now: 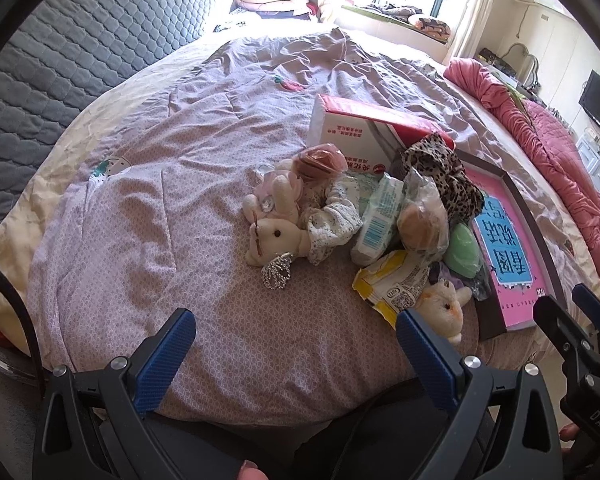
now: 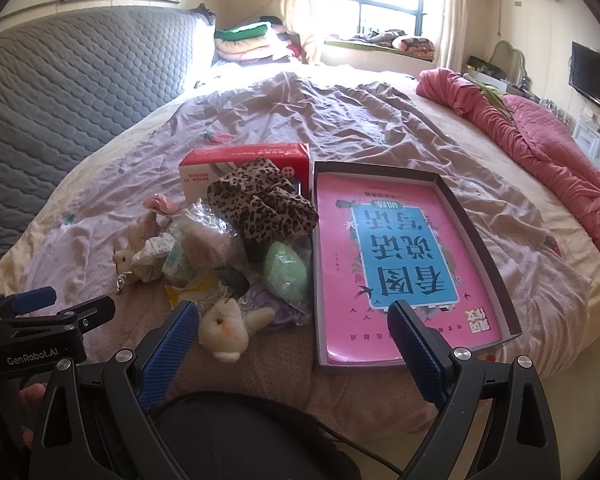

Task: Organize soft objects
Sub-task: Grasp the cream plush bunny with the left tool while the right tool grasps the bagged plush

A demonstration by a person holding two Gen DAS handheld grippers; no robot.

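Both claws gape empty above the mauve bedspread (image 1: 148,216): left gripper (image 1: 296,332), right gripper (image 2: 294,322). Just beyond, a cream plush bunny (image 2: 224,330) fronts the heap; leopard-print cloth (image 2: 260,204) half hides the red-and-white carton (image 2: 236,158). Bagged items stay unclear.

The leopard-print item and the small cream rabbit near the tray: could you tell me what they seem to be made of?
The leopard-print item looks like thin woven or knit fabric, matte, judging by its soft folds. The cream rabbit appears to be plush, with a fuzzy nap and a rounded, stuffed shape.
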